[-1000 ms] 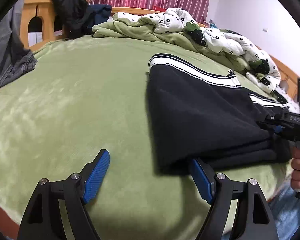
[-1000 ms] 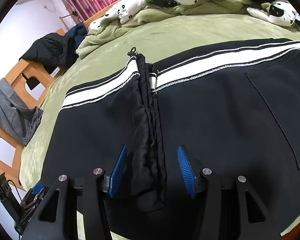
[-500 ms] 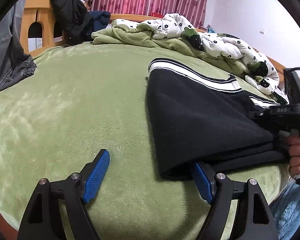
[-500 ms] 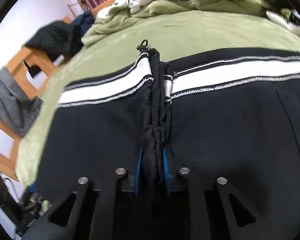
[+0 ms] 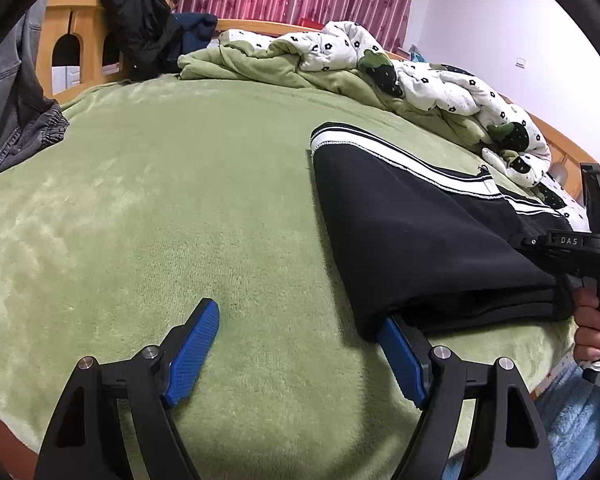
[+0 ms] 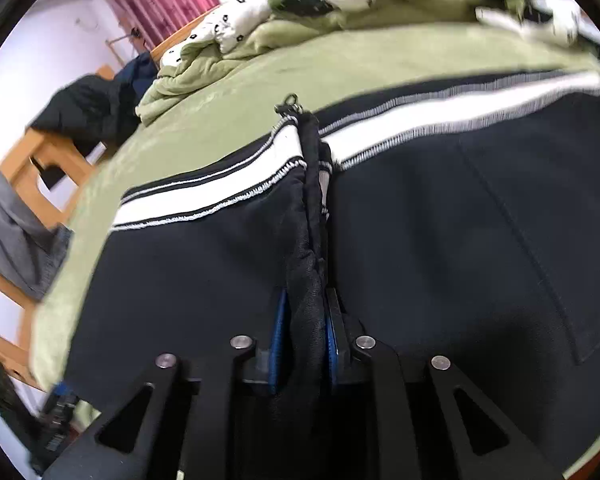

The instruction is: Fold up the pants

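Black pants [image 5: 420,240] with a white side stripe lie folded on the green blanket, on the right in the left wrist view. My left gripper [image 5: 296,344] is open, low over the blanket; its right finger tip is tucked under the near corner of the pants. In the right wrist view my right gripper [image 6: 305,320] is shut on a bunched ridge of the pants [image 6: 440,240] near their middle, and the fabric rises in a pinched fold between the blue pads. The right gripper's body also shows at the far right of the left wrist view.
The green blanket [image 5: 160,208] covers the bed. A crumpled floral quilt [image 5: 420,76] lies along the far side. A wooden bed frame [image 5: 60,44] holds dark clothes and grey jeans [image 5: 12,112] at the left. The bed's near edge is just below my grippers.
My right gripper closed on the bunched fold of the pants and has lifted it a little. My left gripper stayed open with its right finger under the pants corner.
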